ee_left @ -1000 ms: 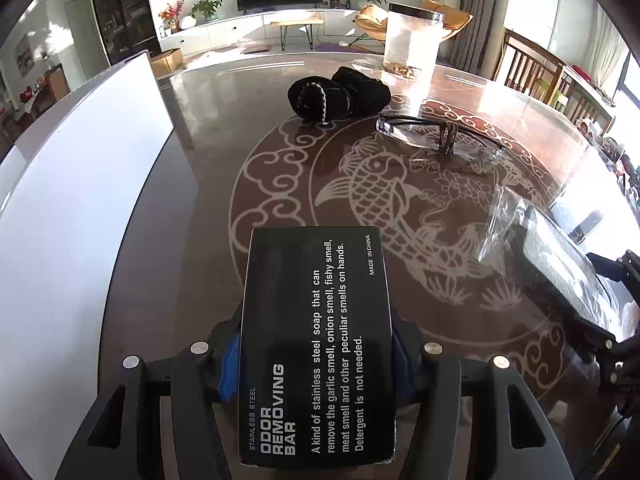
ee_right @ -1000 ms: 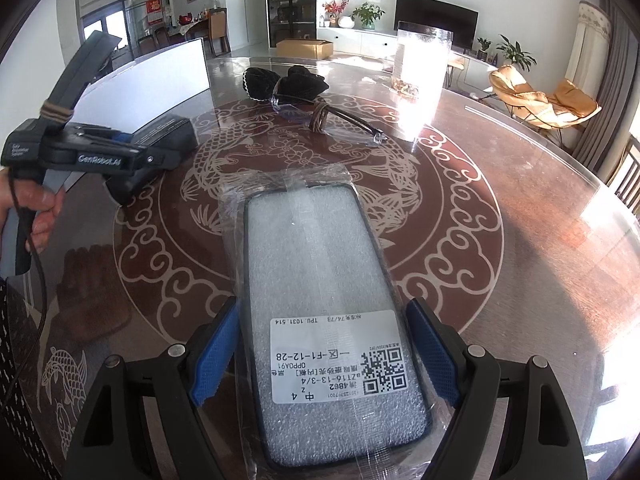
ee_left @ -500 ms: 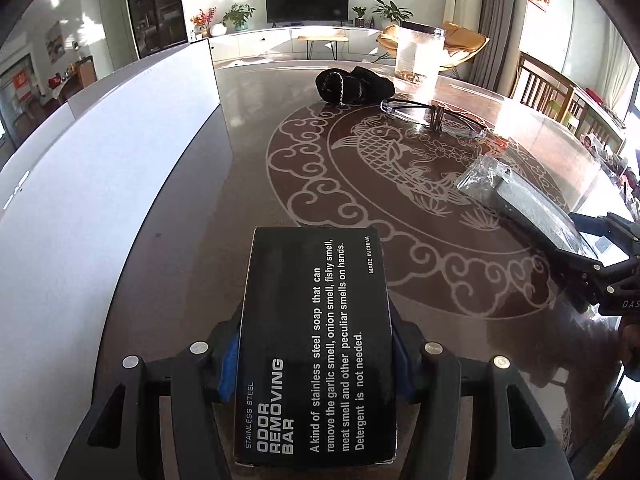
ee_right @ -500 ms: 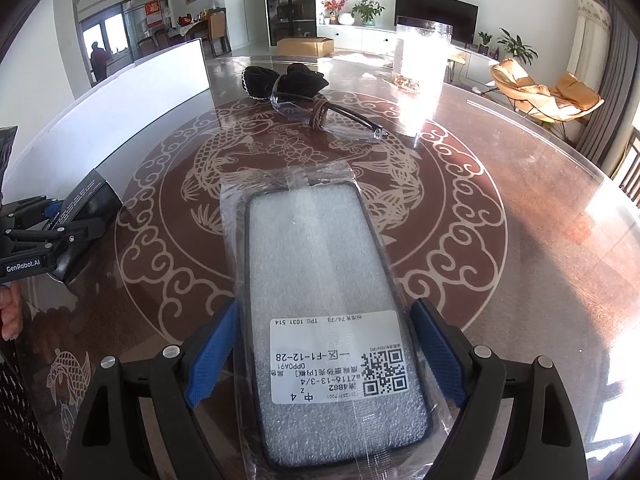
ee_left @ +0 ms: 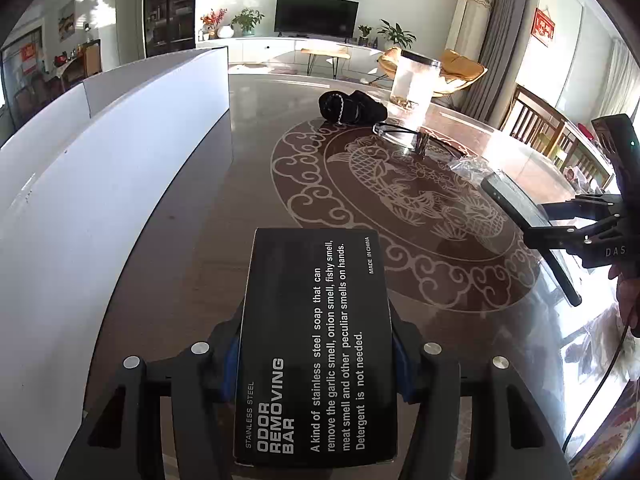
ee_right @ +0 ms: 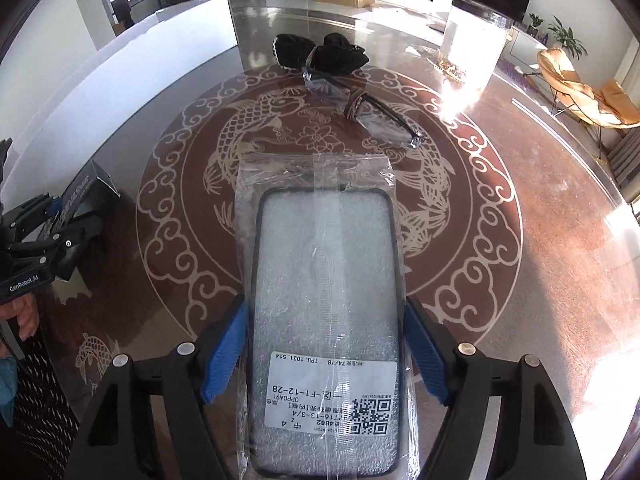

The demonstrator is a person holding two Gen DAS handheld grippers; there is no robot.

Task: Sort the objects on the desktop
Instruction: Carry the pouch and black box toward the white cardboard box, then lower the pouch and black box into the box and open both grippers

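Observation:
My left gripper (ee_left: 316,364) is shut on a black "Odor Removing Bar" box (ee_left: 316,344) and holds it above the table, beside the white box (ee_left: 100,184) at the left. My right gripper (ee_right: 324,352) is shut on a phone case in a clear plastic bag (ee_right: 326,300), held over the table's fish pattern. Each gripper shows in the other view: the right one (ee_left: 560,216) with the case, the left one (ee_right: 48,224) with the black box (ee_right: 80,200). Clear safety glasses (ee_right: 360,108) and a black cloth bundle (ee_right: 320,54) lie farther back.
The round glass-topped table (ee_left: 248,208) has a fish and cloud pattern. A tall clear jar (ee_right: 472,40) stands at the far side. The long white box wall (ee_right: 132,68) runs along the left. Chairs (ee_left: 548,128) stand beyond the right edge.
My left gripper has pulled back and swung left with the black box, closer to the white box. My right gripper with the phone case has risen slightly.

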